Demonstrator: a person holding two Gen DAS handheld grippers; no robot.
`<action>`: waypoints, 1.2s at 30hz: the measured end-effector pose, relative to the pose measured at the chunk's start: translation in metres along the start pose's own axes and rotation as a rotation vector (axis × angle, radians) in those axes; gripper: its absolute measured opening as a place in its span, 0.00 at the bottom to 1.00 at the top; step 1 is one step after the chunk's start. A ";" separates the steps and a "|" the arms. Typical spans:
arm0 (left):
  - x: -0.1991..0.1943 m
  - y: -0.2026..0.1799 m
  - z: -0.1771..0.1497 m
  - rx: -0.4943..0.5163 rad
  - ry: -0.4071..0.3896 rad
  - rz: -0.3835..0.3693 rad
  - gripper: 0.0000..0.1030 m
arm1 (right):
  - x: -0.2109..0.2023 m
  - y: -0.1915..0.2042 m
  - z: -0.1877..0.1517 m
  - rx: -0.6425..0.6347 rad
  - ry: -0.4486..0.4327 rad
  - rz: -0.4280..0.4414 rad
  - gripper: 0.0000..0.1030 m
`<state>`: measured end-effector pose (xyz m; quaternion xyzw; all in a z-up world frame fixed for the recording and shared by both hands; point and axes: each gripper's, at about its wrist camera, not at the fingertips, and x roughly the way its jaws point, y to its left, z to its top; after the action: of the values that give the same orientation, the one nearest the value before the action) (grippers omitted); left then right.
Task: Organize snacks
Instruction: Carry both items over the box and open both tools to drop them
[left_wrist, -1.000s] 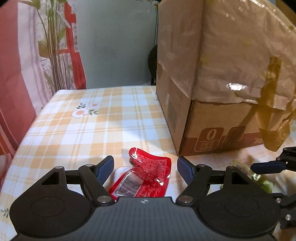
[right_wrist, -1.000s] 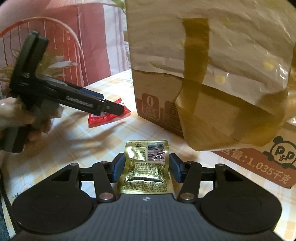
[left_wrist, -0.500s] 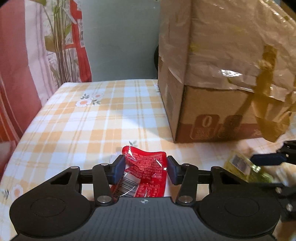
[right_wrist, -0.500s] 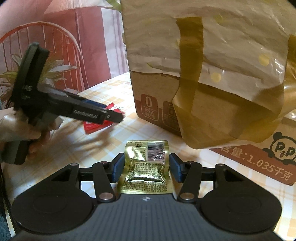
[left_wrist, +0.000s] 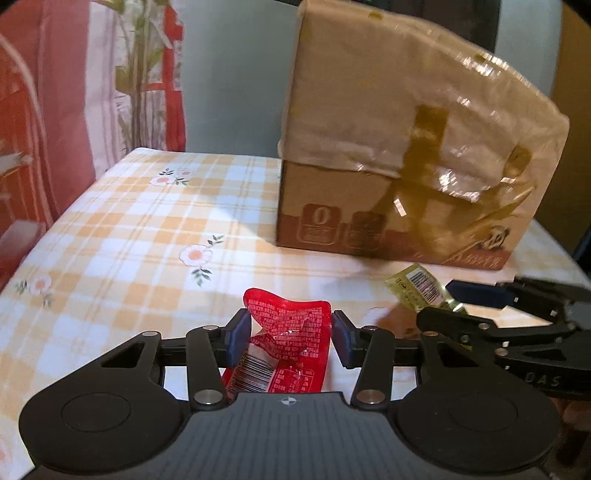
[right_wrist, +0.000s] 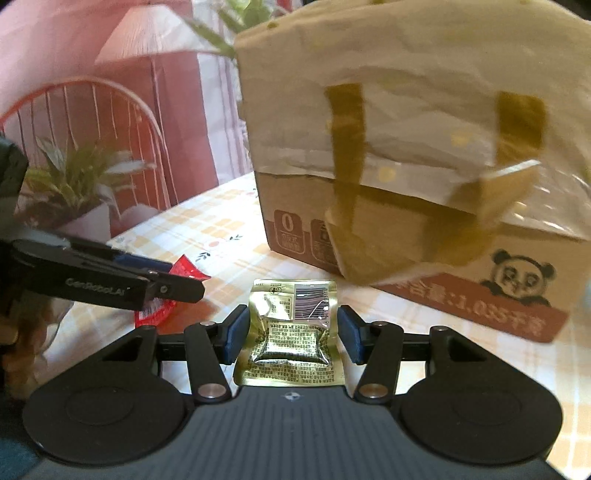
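I am in a home, at what looks like a dining or living-room table. The tabletop (left_wrist: 122, 221) wears a soft yellow-and-white check cloth printed with small flowers. Behind it hangs a pink and red curtain (left_wrist: 55, 110) with a plant pattern, beside a plain pale wall (left_wrist: 236, 74). A cardboard box (right_wrist: 424, 254) from a grocery delivery, printed with a panda and draped with a plastic carrier bag (right_wrist: 406, 92), stands on the cloth. Nothing here looks like a shop or a lab.

Left tool (left_wrist: 291, 334) and right tool (right_wrist: 291, 332) each pinch a packet.
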<state>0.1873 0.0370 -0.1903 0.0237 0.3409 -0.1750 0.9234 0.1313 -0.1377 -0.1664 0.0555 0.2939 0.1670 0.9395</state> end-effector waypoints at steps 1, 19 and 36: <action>-0.005 -0.004 -0.002 -0.019 -0.010 -0.001 0.48 | -0.004 -0.002 -0.001 0.009 -0.008 0.000 0.53; -0.075 -0.050 0.086 0.083 -0.265 -0.024 0.48 | -0.094 0.008 0.050 -0.116 -0.375 -0.015 0.53; -0.015 -0.116 0.208 0.168 -0.342 -0.056 0.49 | -0.080 -0.061 0.159 -0.109 -0.385 -0.143 0.53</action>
<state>0.2660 -0.1010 -0.0126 0.0613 0.1636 -0.2299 0.9574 0.1778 -0.2232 -0.0056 0.0146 0.1029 0.1019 0.9894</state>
